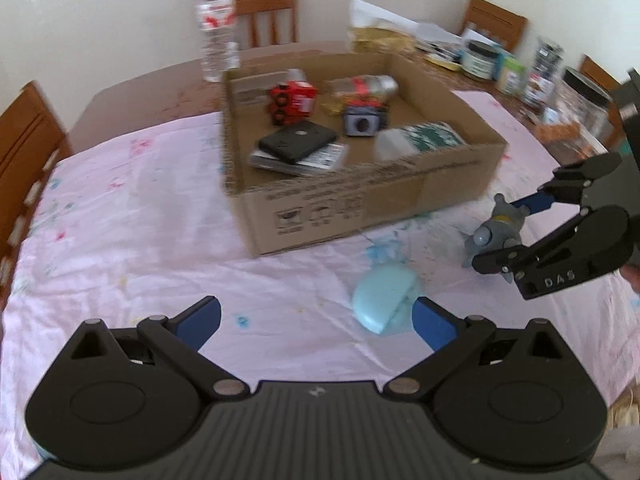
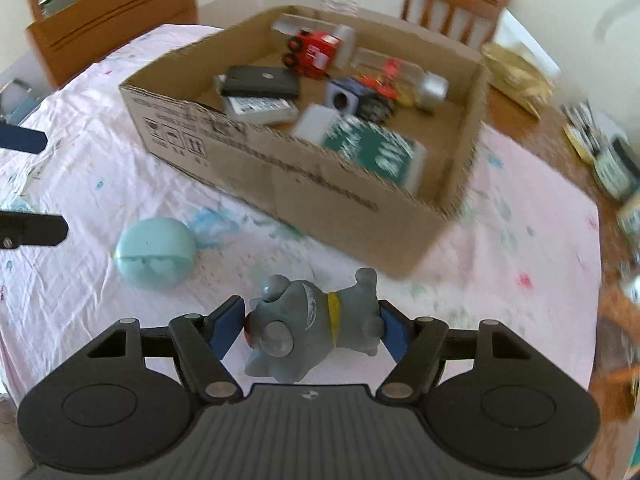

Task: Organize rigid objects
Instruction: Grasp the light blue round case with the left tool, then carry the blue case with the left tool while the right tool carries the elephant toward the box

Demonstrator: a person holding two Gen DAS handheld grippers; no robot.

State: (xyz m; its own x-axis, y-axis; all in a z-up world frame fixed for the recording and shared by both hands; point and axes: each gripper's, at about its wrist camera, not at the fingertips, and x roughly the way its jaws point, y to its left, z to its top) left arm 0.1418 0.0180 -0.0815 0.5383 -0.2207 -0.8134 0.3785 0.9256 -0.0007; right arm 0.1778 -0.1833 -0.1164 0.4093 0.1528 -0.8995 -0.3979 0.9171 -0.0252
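A home dining room: wooden chairs [image 1: 266, 10] around a cloth-covered table [image 1: 120, 220] (jars [image 1: 478, 58] at its edge)

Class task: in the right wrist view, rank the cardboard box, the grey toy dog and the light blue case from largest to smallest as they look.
1. cardboard box
2. grey toy dog, though it is nearest the camera
3. light blue case

The worktop [image 2: 516, 92] is wood, overlaid with a creased, paint-flecked pink cloth [image 2: 100, 184]. The box [image 2: 328, 196] is matt corrugated cardboard. The grey toy dog [image 2: 312, 320] and the pale blue case [image 2: 154, 252] are formed of smooth plastic.
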